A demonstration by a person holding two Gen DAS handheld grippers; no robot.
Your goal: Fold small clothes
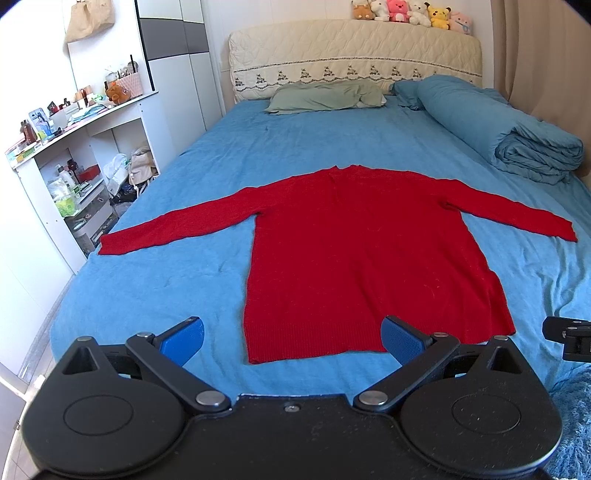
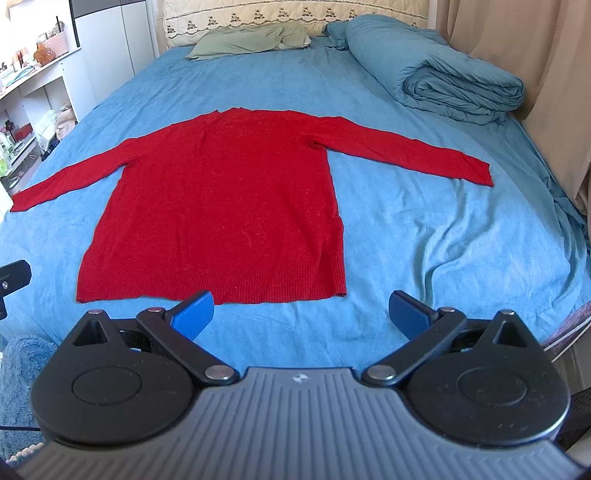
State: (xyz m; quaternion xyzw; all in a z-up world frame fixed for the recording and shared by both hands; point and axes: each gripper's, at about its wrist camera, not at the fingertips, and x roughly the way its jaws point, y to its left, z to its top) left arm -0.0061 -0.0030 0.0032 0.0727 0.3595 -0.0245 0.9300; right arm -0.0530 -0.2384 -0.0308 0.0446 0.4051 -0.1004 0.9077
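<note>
So the bed (image 1: 155,280) with its blue sheet is taking up pretty much the whole scene, and a quilted cream headboard (image 1: 354,51) is standing at the far end with a row of plush toys (image 1: 410,13) sitting along its top. A rolled-up blue duvet (image 1: 498,125) is lying along the far right side of the bed, and a flat green pillow (image 1: 325,96) is resting just beside it, up against the headboard. A white shelf unit (image 1: 74,155) packed with bottles and clutter is standing off the bed's left edge.

The red sweater (image 1: 369,258) is lying flat in the middle of the sheet, both long sleeves stretching straight out to the sides, neckline pointing at the headboard and the ribbed hem facing the near edge.

The left gripper (image 1: 291,334) is hovering just in front of the hem's left half, its blue pads (image 1: 183,339) spreading wide apart and pinching nothing. The right gripper (image 2: 301,314) is hanging near the hem's right corner, also spread wide with nothing between its blue pads (image 2: 194,314). Neither one is touching the sweater.
</note>
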